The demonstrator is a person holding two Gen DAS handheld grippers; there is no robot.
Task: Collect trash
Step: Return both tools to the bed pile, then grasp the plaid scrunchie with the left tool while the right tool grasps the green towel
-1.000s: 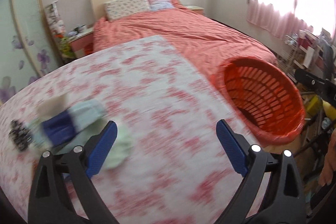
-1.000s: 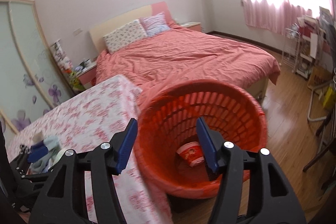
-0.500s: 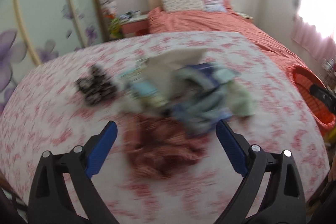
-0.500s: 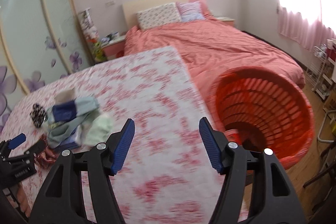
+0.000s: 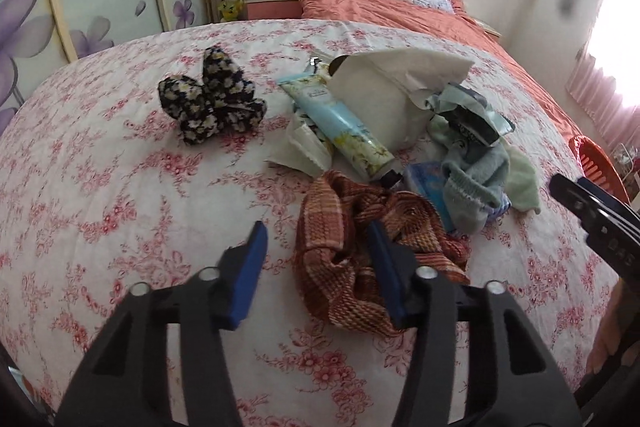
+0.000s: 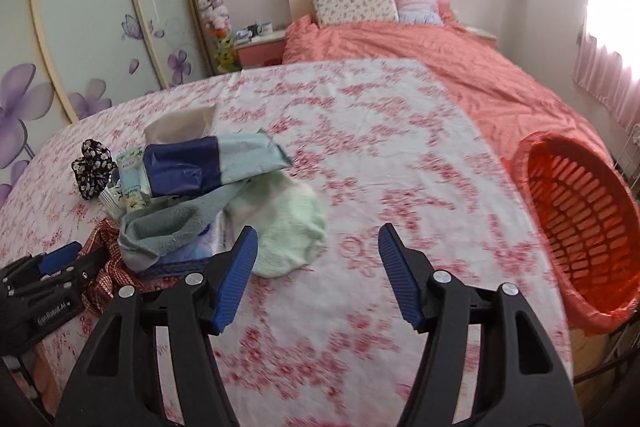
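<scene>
A pile of trash and cloth lies on the floral-covered table [image 5: 120,187]: a brown plaid cloth [image 5: 340,247], a light blue tube [image 5: 340,123], crumpled white paper [image 5: 384,87], a foil wrapper [image 5: 468,115], a grey sock [image 5: 476,179] and a pale green cloth [image 6: 288,227]. My left gripper [image 5: 316,259] hovers at the plaid cloth, jaws closing. Its right finger lies over the cloth and the left pad stands clear of it. My right gripper [image 6: 318,263] is open above bare tablecloth beside the green cloth, holding nothing. The red basket [image 6: 580,219] stands off the table's right edge.
A black floral scrunchie [image 5: 212,99] lies left of the pile. Behind the table is a bed with a salmon cover [image 6: 440,59], plus a nightstand [image 5: 272,3] and sliding wardrobe doors [image 6: 80,27]. The right gripper's tip [image 5: 592,211] shows at the left view's right edge.
Both views swung left from the basket toward the pile. The left gripper came down over the plaid cloth and its jaws narrowed a lot. The right gripper's opening stayed about the same.
</scene>
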